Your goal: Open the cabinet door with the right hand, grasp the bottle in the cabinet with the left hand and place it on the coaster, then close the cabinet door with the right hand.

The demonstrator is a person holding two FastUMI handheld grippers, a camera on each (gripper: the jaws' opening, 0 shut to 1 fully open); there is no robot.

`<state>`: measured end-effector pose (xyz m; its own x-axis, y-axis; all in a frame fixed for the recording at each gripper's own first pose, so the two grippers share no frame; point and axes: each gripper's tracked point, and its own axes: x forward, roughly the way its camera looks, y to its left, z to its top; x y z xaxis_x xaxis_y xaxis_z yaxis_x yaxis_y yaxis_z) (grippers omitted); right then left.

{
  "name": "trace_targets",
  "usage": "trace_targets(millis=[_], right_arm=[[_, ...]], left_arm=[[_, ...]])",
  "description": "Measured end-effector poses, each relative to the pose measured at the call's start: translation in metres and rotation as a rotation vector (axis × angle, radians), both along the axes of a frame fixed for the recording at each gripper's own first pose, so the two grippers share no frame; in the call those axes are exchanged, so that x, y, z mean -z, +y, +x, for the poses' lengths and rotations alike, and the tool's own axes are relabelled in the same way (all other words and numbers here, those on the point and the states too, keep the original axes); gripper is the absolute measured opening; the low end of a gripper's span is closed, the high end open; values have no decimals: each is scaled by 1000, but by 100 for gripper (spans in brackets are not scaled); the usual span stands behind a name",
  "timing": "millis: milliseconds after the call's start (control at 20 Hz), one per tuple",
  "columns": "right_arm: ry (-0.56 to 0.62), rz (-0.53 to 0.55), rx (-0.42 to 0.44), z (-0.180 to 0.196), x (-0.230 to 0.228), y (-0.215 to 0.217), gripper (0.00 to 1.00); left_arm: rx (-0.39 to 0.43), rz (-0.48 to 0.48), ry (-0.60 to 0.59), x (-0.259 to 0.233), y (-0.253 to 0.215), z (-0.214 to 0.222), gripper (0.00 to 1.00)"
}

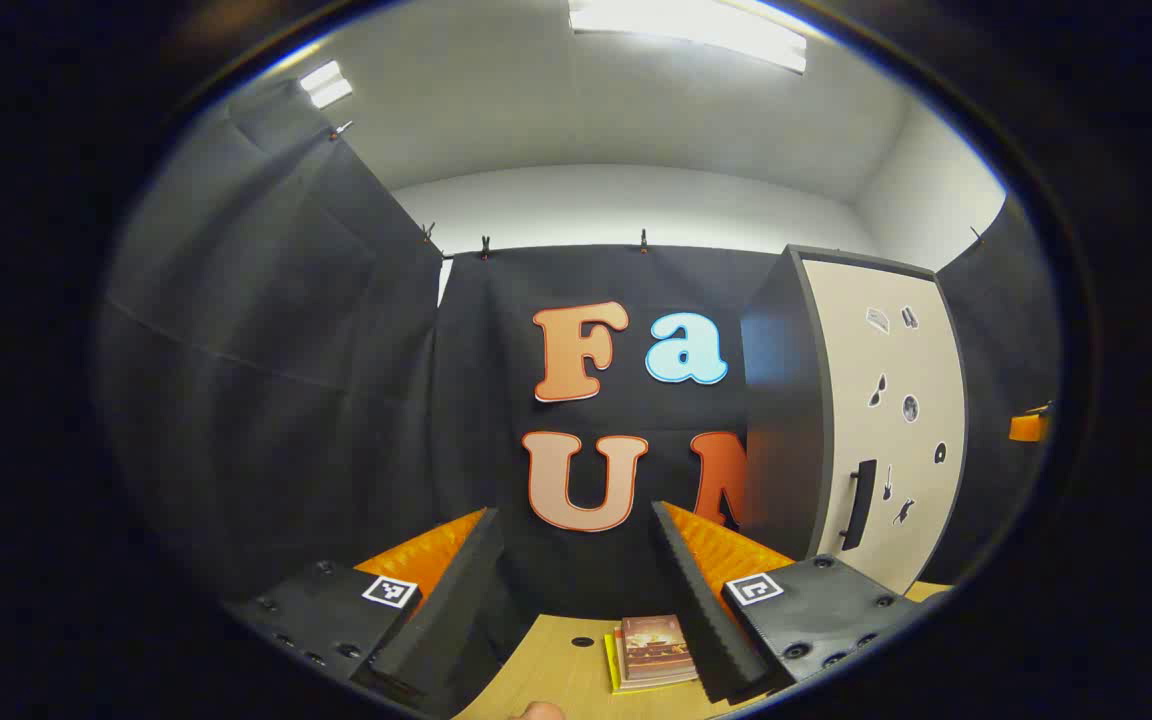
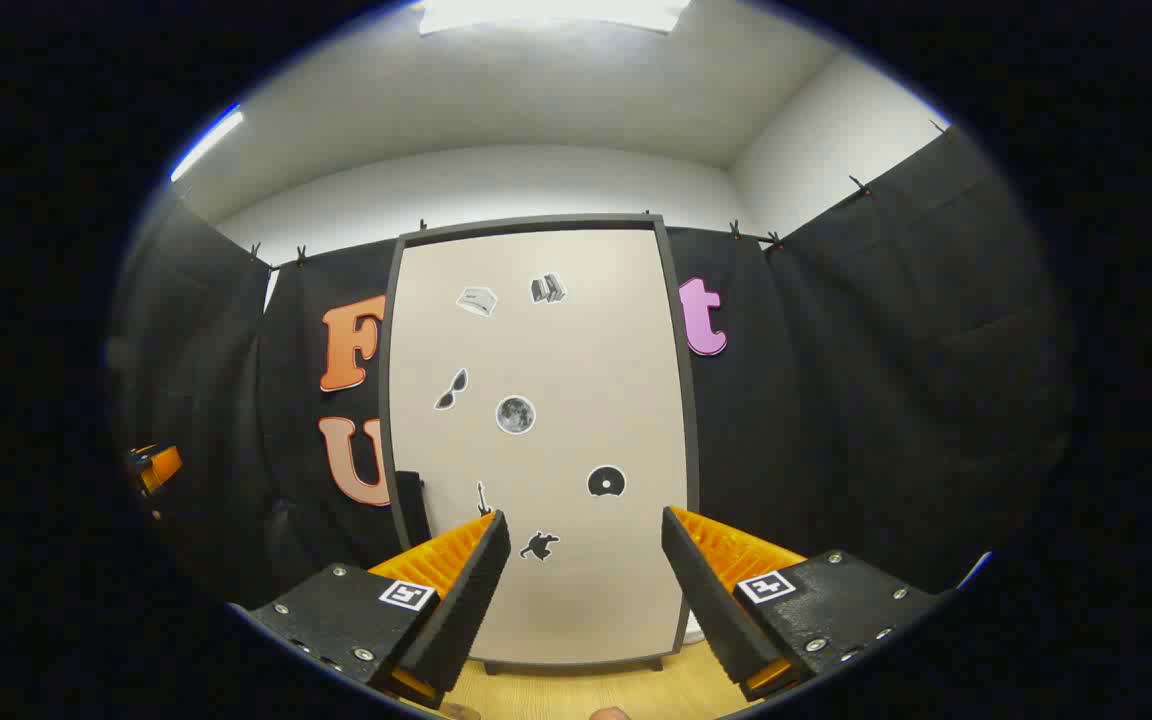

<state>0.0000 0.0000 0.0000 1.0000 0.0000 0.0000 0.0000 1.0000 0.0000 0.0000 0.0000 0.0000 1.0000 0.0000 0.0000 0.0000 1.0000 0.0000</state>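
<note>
Your left gripper (image 1: 576,590) is held with its fingers spread wide, nothing between them. Past its fingers lies the wooden table (image 1: 566,665), and at about 6 o'clock in the left gripper view a small stack of books (image 1: 651,650) rests flat on it, close to the inner edge of the right-hand finger. There is bare table to the left of the books, with a small dark hole in the surface.

The cabinet (image 1: 851,420) stands at 3 o'clock in the left gripper view, on the table against the booth's black cloth. Its pale door (image 1: 886,400) is closed flush, edged by a dark frame, with a dark vertical handle (image 1: 861,505) low on its left side and several small stickers scattered over it. You cannot see inside, so the bottle's place cannot be told.

Your right gripper (image 2: 586,590) is also spread apart and empty, pointed squarely at the cabinet door, which sits from 12 to 6 o'clock in the right gripper view. The door's lower edge meets the table between the fingers. At 9 o'clock in that view, a bit of the other gripper shows, well apart from the cabinet.
</note>
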Motion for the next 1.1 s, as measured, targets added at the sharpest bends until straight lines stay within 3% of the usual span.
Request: trace_targets(millis=[200, 250, 1100], right_arm=[[22, 18, -44, -7, 7, 6, 94], [29, 26, -57, -8, 8, 9, 94], [28, 10, -99, -4, 10, 44, 94]], left_arm=[[-11, 2, 41, 10, -5, 5, 96], [-7, 5, 35, 7, -8, 4, 93], [-29, 28, 21, -6, 4, -21, 96]])
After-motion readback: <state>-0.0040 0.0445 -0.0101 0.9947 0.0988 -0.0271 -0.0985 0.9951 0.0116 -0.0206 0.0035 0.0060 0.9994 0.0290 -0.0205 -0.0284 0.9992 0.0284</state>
